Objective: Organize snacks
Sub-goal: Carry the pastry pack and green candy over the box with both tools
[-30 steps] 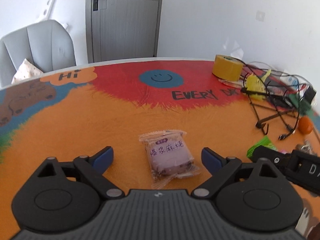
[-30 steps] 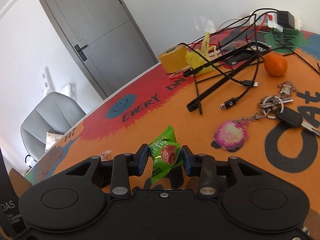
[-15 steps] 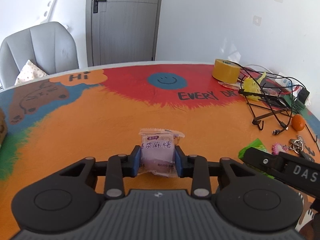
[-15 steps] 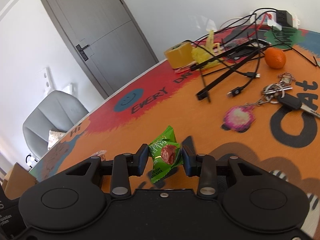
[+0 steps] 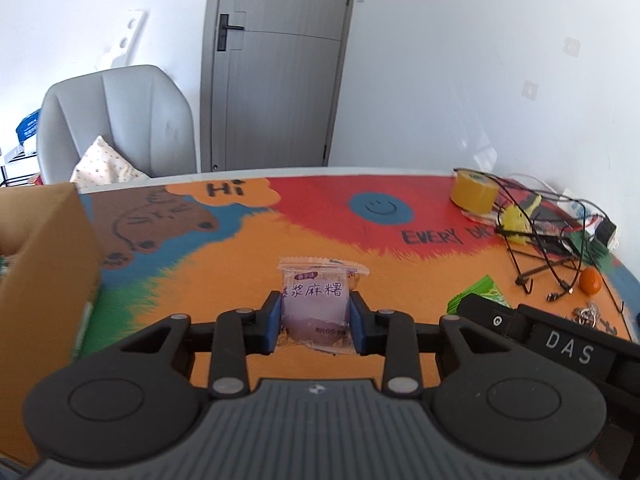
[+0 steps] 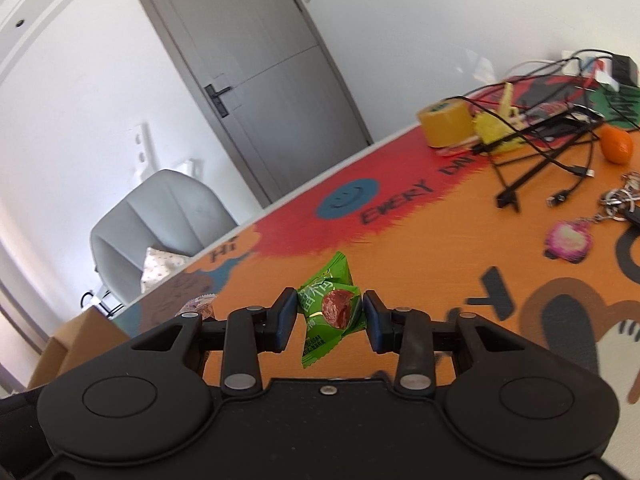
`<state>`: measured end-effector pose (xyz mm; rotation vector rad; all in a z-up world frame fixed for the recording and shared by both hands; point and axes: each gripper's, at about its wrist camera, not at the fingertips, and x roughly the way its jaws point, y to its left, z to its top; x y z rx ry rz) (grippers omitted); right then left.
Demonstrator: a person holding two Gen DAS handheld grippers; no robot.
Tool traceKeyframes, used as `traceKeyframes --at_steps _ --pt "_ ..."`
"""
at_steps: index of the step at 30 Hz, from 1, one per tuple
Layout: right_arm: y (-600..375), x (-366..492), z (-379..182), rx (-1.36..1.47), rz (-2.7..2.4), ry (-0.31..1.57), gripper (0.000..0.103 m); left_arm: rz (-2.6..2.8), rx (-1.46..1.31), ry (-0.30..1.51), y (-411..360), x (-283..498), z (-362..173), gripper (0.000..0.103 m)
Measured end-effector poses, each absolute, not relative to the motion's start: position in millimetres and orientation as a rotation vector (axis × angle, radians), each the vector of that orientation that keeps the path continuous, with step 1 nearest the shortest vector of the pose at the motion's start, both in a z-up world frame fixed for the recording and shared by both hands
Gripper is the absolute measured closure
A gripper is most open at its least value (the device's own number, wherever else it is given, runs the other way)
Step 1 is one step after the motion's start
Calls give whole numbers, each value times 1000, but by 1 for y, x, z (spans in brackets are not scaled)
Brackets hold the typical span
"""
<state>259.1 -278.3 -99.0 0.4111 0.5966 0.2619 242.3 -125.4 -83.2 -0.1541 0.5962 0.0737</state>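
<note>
My left gripper (image 5: 315, 317) is shut on a purple mochi snack packet (image 5: 316, 300) with Chinese writing and holds it above the colourful table mat. My right gripper (image 6: 330, 318) is shut on a green snack packet (image 6: 328, 308) with a red fruit picture, lifted off the table. The right gripper's body (image 5: 560, 344) shows at the right of the left wrist view, with the green packet (image 5: 478, 298) peeking out. A cardboard box (image 5: 44, 256) stands at the left; it also shows in the right wrist view (image 6: 76, 344).
A yellow tape roll (image 5: 474, 196), tangled black cables (image 5: 540, 240), an orange (image 5: 591, 281), keys with a pink keychain (image 6: 568, 240) lie at the table's right. A grey chair (image 5: 116, 124) stands behind the table, before a grey door (image 5: 276, 64).
The left gripper closed on the purple packet and lifted it, moving left so the cardboard box came into view. The right gripper kept the green packet and also moved left.
</note>
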Motion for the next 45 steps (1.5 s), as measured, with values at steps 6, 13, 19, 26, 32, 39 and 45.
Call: traceKeyframes --at_steps 6,13,19,26,32,39,45 --pt "-253 250 -82 384 315 568 66 107 -174 551 -101 223 -63 70" --pt "-220 241 -62 350 392 541 66 152 -201 495 -68 200 -40 70" --pt "-188 235 -48 317 461 522 66 188 -218 467 -41 187 -29 70" --pt "-158 233 -41 294 523 518 66 227 -254 454 -7 175 -26 70" --pt "-134 232 -40 290 558 521 66 266 -281 440 24 164 -26 70" --pt "-105 234 -35 285 585 514 66 316 -325 429 62 156 -24 70" --pt "-82 235 -38 278 605 527 66 327 -359 435 86 155 -26 70"
